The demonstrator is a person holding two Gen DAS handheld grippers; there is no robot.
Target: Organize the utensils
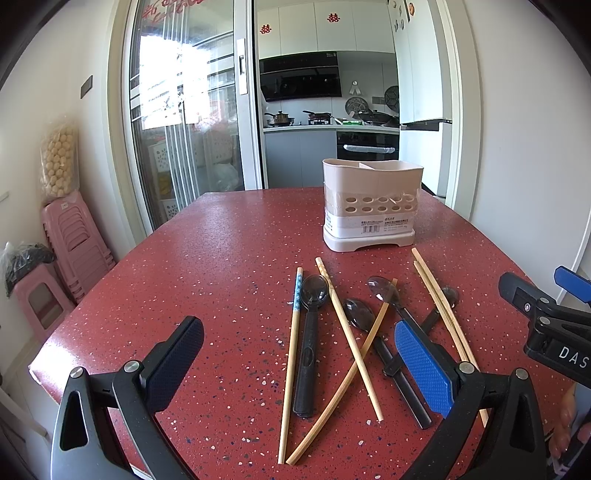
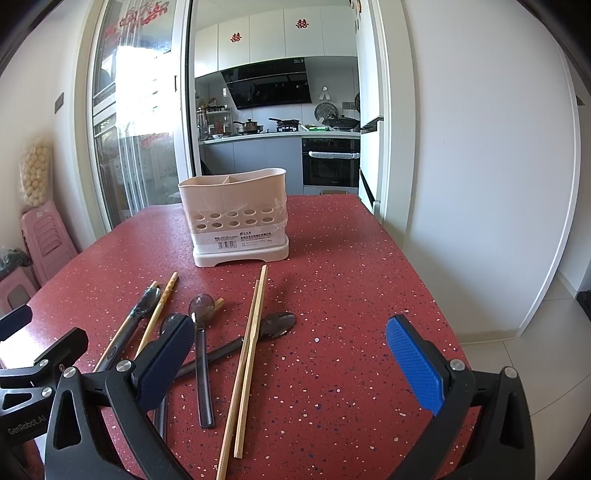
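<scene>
Speckled glossy red table (image 1: 221, 258), matt plastic holder (image 1: 371, 206), pale wooden chopsticks (image 1: 349, 336), dark plastic spoons (image 1: 312, 295)

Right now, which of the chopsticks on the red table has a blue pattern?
The leftmost wooden chopstick, beside the dark plastic spoon; its far end is blue-patterned, the others plain.

This is a home dining area opening onto a kitchen. Past a sliding glass door (image 1: 184, 110) stand white cabinets (image 1: 325, 29), a black range hood (image 1: 299, 81), pans on a stove (image 1: 280, 119) and a built-in oven (image 1: 367, 146). Pink plastic stools (image 1: 74, 240) are stacked beside the red speckled surface (image 1: 221, 258).
</scene>
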